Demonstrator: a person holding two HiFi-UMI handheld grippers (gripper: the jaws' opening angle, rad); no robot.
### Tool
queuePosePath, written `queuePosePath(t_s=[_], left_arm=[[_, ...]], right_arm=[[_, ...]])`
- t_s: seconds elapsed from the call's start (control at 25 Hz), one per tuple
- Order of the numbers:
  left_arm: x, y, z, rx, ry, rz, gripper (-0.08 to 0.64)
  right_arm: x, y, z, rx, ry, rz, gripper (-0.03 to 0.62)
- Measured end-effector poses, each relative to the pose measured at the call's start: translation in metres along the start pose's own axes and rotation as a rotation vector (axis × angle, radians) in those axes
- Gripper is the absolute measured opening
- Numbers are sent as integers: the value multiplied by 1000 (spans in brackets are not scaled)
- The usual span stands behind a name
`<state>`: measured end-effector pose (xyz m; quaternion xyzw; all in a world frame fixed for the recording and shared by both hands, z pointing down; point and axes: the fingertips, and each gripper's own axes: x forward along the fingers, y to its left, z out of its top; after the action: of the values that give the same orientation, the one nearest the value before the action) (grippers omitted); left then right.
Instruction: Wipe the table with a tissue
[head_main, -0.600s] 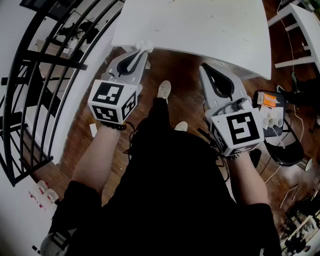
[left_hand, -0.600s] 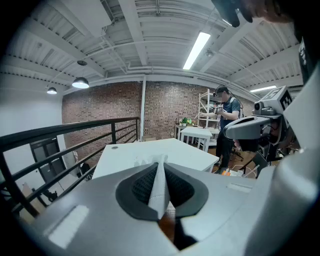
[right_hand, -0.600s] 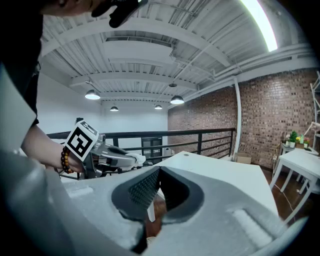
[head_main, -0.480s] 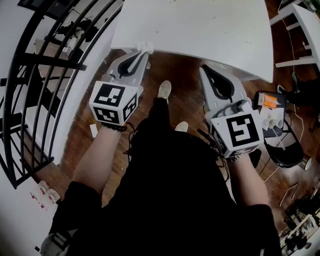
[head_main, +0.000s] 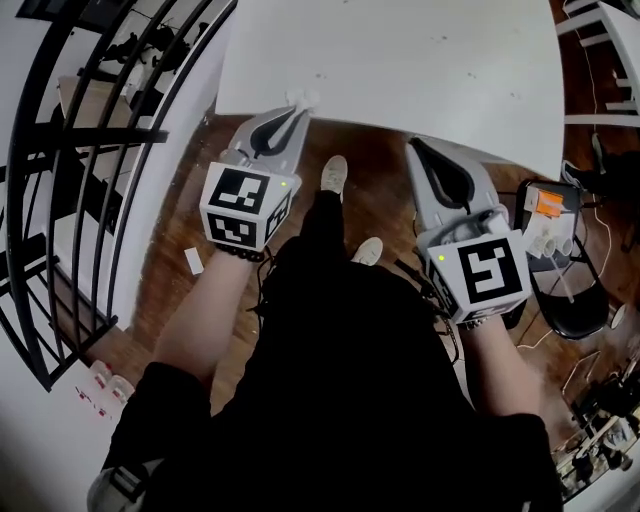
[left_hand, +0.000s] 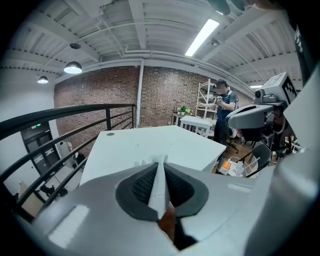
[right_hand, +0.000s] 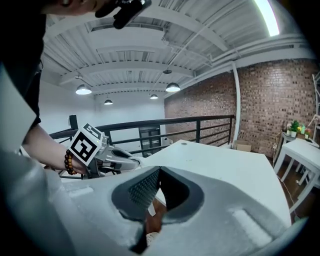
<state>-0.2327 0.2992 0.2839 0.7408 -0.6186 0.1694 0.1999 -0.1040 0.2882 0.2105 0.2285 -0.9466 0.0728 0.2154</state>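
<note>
Tissue (left_hand: 159, 186) pinched in left claw (left_hand: 161, 161), poking past tips at table (head_main: 400, 60) edge; right claw (right_hand: 158, 170) pressed together.

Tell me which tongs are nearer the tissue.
Left. The left tongs are shut on the tissue at the near edge of the white table. The right tongs are shut on nothing, off to the tissue's right and apart from it.

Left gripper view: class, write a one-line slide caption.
Left gripper pinching a tissue, pointed at the white table.
</note>
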Motion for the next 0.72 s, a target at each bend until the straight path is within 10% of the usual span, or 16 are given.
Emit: queuePosePath(t_s=[0.72], left_arm=[[92,18,-53,85,208,-105,23]], right_arm=[[62,-40,-31,111,107,-21,-12]])
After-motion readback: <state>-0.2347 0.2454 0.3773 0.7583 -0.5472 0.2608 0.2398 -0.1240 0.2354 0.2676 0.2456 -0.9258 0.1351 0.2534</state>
